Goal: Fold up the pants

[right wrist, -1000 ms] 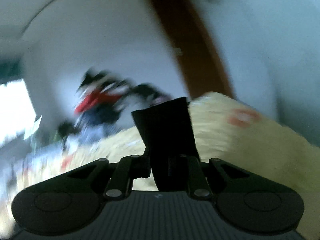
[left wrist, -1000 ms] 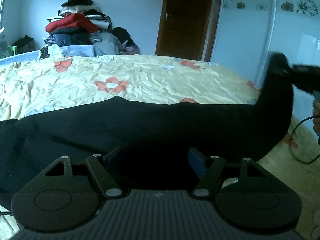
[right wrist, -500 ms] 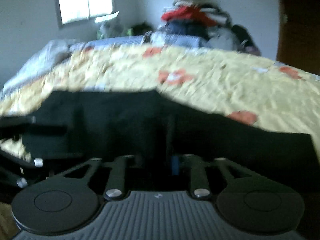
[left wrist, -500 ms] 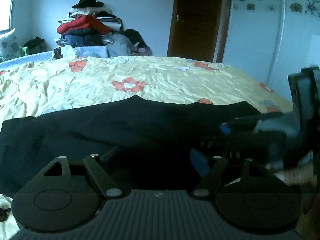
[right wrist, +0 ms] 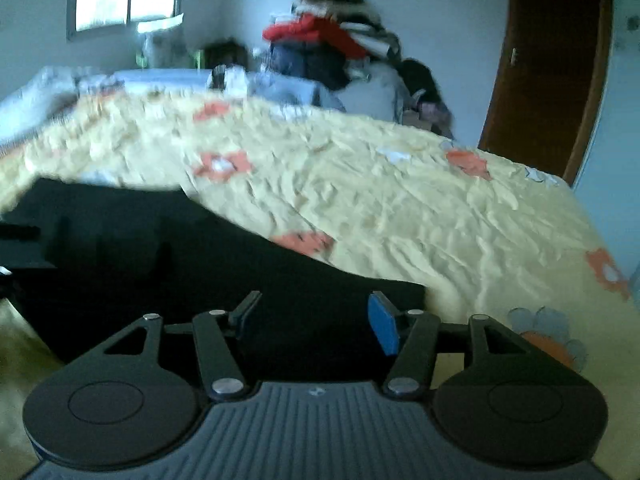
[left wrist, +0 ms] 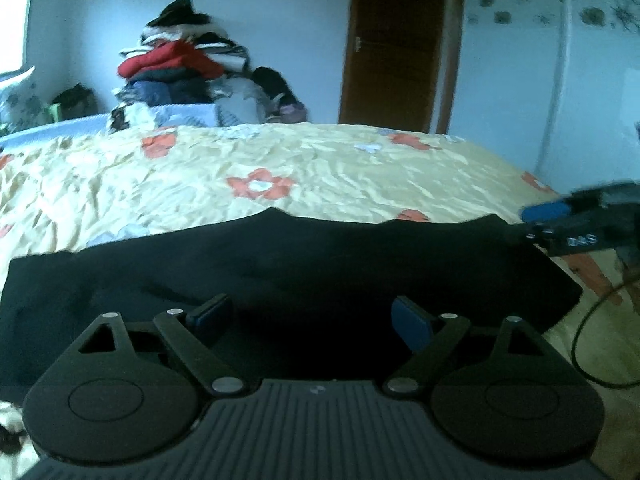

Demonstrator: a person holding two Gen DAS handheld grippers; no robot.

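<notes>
You are holding both claws low over the near edge of the bed [left wrist: 360, 168], each pointing down and across it. The black pants [left wrist: 280, 256] are lying flat on the yellow flowered bedspread [right wrist: 400, 208] in a long dark band along that near edge, and the fabric is reaching under both claws.

Your left claw [left wrist: 310, 316] is standing wide, its jaws having just been opening further; the blue pads [left wrist: 410, 322] are sitting apart over the dark cloth and are gripping nothing. Whether they are touching the fabric below cannot be told.

Your right claw [right wrist: 316, 316] is standing about half open, its jaws having just been opening as well. The pants are lying beneath and between its fingers, but the pads are not pressing on them. In the left wrist view this claw is showing at the right margin, just beside the pants' far right corner, with a black cable [left wrist: 592, 344] trailing below it.

Beyond the bed, a pile of clothes [left wrist: 180, 64] is standing against the wall, near a brown door [left wrist: 396, 44].
</notes>
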